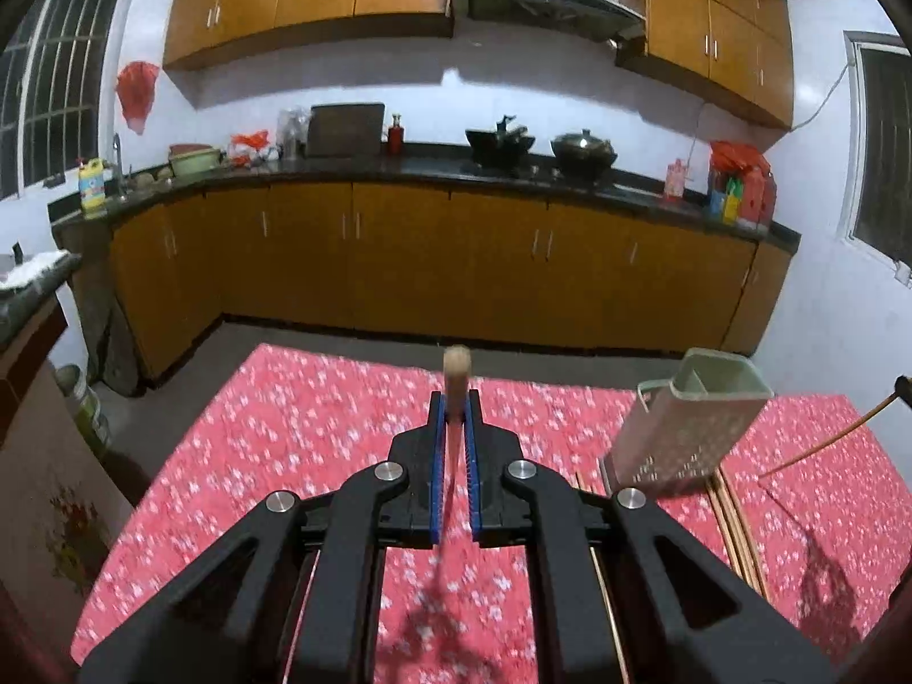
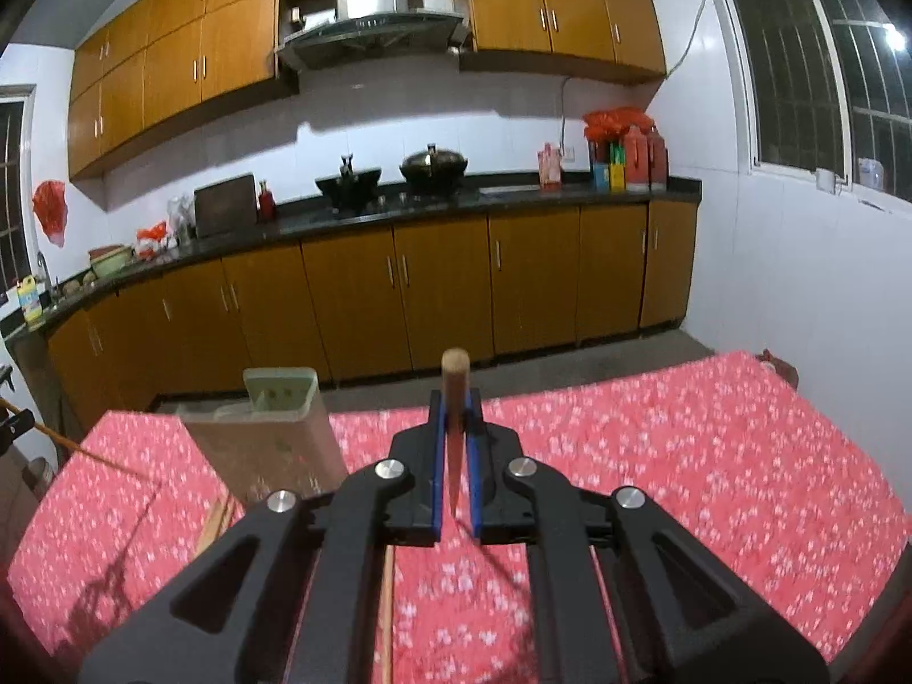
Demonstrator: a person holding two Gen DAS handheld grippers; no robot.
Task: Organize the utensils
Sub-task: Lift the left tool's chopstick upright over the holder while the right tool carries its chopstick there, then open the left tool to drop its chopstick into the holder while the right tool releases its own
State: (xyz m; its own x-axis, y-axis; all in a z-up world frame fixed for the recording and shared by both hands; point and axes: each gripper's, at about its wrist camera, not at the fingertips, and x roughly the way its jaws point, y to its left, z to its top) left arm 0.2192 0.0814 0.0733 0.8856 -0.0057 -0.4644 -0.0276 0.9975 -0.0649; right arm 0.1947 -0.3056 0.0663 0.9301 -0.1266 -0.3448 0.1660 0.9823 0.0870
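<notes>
While both grippers hang above the red flowered tablecloth, each is clamped on one wooden chopstick: the left gripper on a chopstick, the right gripper on another chopstick. Each stick runs lengthwise between the pads, blunt end forward. Just beside them stands one perforated holder, with a few more chopsticks at its foot.

Two grippers seen, one chopstick clamped in each, one utensil holder counted, several loose chopsticks on one tablecloth, number not determinable.
</notes>
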